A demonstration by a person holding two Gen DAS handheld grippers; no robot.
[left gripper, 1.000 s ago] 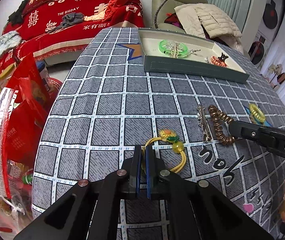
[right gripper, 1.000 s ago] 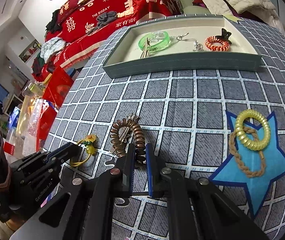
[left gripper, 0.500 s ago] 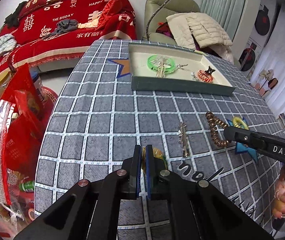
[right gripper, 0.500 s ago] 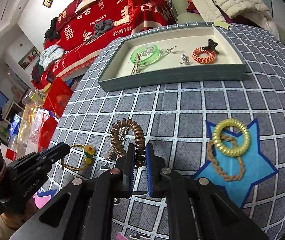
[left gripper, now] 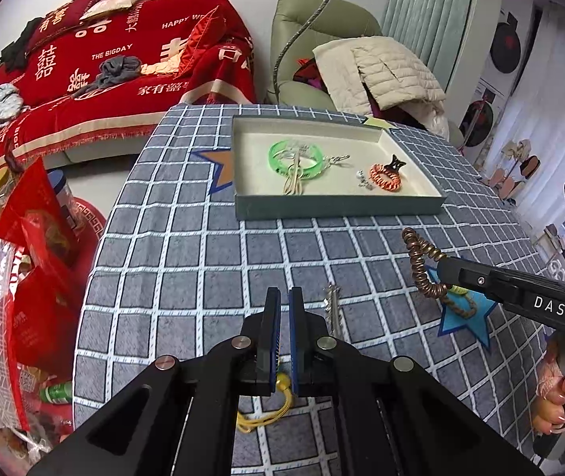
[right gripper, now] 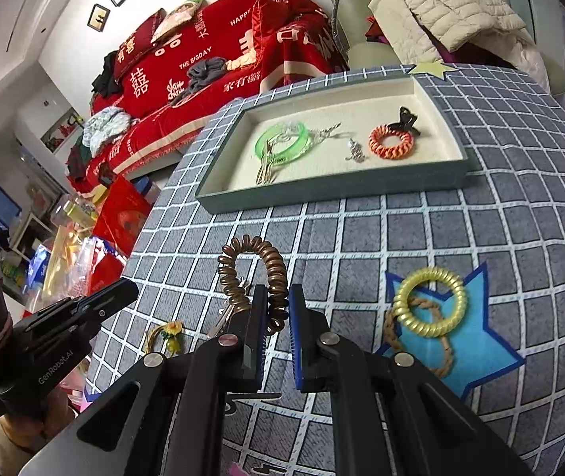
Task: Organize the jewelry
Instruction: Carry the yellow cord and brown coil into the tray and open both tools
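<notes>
Both grippers are clamped on jewelry above the grey checked tablecloth (right gripper: 481,218), and both loads are due, I judge, for the shallow green tray with the cream lining (left gripper: 338,206). In the left wrist view the left gripper (left gripper: 281,309) has its jaws closed on a yellow cord charm with a bead (left gripper: 280,380); the bead shows low between the blue pads and the cord loop droops beneath, at lower centre of the frame. In the right wrist view the right gripper (right gripper: 274,317) is shut on a brown spiral coil hair tie (right gripper: 270,265), whose loop arches up and away from the fingertips at centre frame, a silvery hair clip (right gripper: 223,321) hanging from it by the left pad. The relation that matters: the tray lies straight ahead of both grippers, in the upper middle of each frame, its long axis running left to right across the view, near wall facing them. It already holds a translucent green bangle (right gripper: 282,142) left of centre and an orange braided hair tie with a black bow (right gripper: 391,141) to the right. The right gripper looks slightly the nearer, though fisheye distortion makes that uncertain. A yellow spiral hair tie (right gripper: 429,301) and a tan braided cord (right gripper: 401,341) lie on the blue star patch at right.
</notes>
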